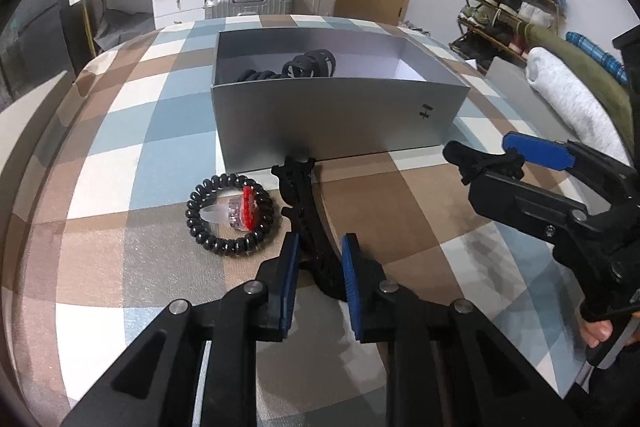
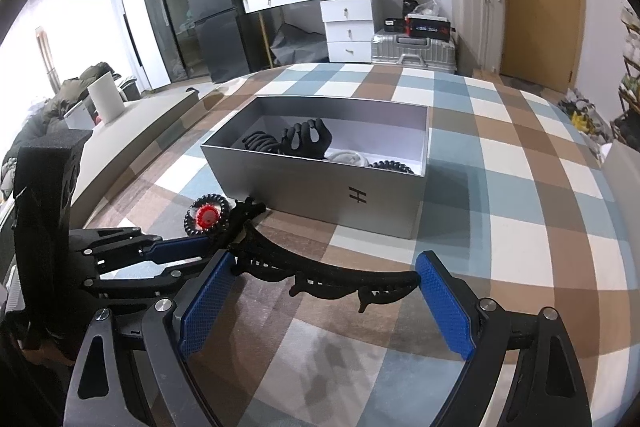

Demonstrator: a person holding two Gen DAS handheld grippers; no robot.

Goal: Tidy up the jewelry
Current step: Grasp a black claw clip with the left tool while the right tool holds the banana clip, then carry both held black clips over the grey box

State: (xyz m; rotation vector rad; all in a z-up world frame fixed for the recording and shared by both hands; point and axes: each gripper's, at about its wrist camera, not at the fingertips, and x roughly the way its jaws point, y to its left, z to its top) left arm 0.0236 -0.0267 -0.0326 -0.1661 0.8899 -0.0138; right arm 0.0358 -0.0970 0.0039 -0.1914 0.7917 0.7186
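A long black hair clip (image 1: 306, 223) lies on the checked cloth before a grey box (image 1: 340, 119). My left gripper (image 1: 320, 267) straddles its near end, pads on either side with small gaps; it also shows in the right wrist view (image 2: 192, 253). My right gripper (image 2: 324, 307) is open wide and empty, with the clip (image 2: 320, 273) lying between its pads; it shows in the left wrist view (image 1: 508, 155). A black coil hair tie (image 1: 230, 215) with a red and clear ring (image 1: 240, 207) inside it lies left of the clip. The box (image 2: 340, 203) holds black claw clips (image 2: 304, 141) and a coil tie (image 2: 394, 167).
The checked cloth (image 1: 120, 147) covers the table. Drawers (image 2: 348, 27), suitcases (image 2: 412, 47) and a fridge (image 2: 212, 7) stand behind it. A shoe rack (image 1: 512, 7) and rolled fabric (image 1: 568, 95) are to the right.
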